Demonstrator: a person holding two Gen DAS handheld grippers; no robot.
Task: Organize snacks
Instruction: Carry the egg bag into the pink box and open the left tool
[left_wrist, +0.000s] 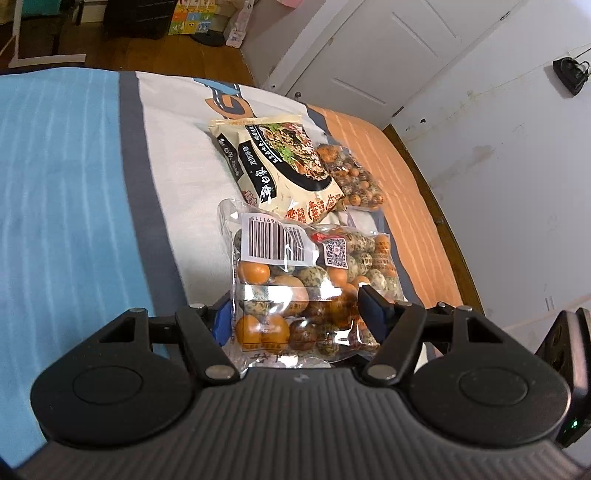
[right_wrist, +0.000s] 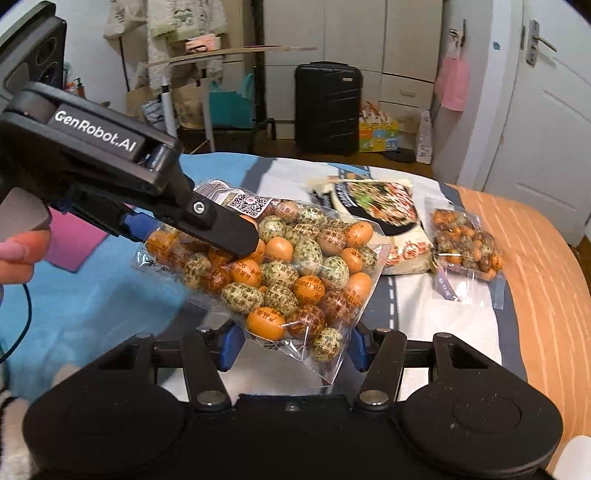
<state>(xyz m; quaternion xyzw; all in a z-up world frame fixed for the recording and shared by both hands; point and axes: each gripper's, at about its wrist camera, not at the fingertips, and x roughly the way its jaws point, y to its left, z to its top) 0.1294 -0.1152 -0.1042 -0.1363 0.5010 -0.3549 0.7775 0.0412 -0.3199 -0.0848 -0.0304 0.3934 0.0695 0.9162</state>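
A clear bag of orange and speckled egg-shaped snacks (left_wrist: 295, 280) hangs above the bed, held from two sides. My left gripper (left_wrist: 297, 317) is shut on its lower part, blue pads pressing both edges. In the right wrist view the same bag (right_wrist: 295, 273) sits between the pads of my right gripper (right_wrist: 295, 349), which is shut on its near corner. The left gripper (right_wrist: 236, 240) reaches in there from the upper left. On the sheet behind lie a cream noodle packet (left_wrist: 280, 166) (right_wrist: 380, 218) and a smaller bag of the same eggs (left_wrist: 351, 173) (right_wrist: 465, 240).
The bed (left_wrist: 74, 184) has blue, white and orange sheet areas, with its orange edge (right_wrist: 535, 295) at the right. A pink item (right_wrist: 74, 243) lies on the blue part. Beyond the bed stand a black suitcase (right_wrist: 327, 107), a colourful box (right_wrist: 376, 134) and a white door (right_wrist: 546, 129).
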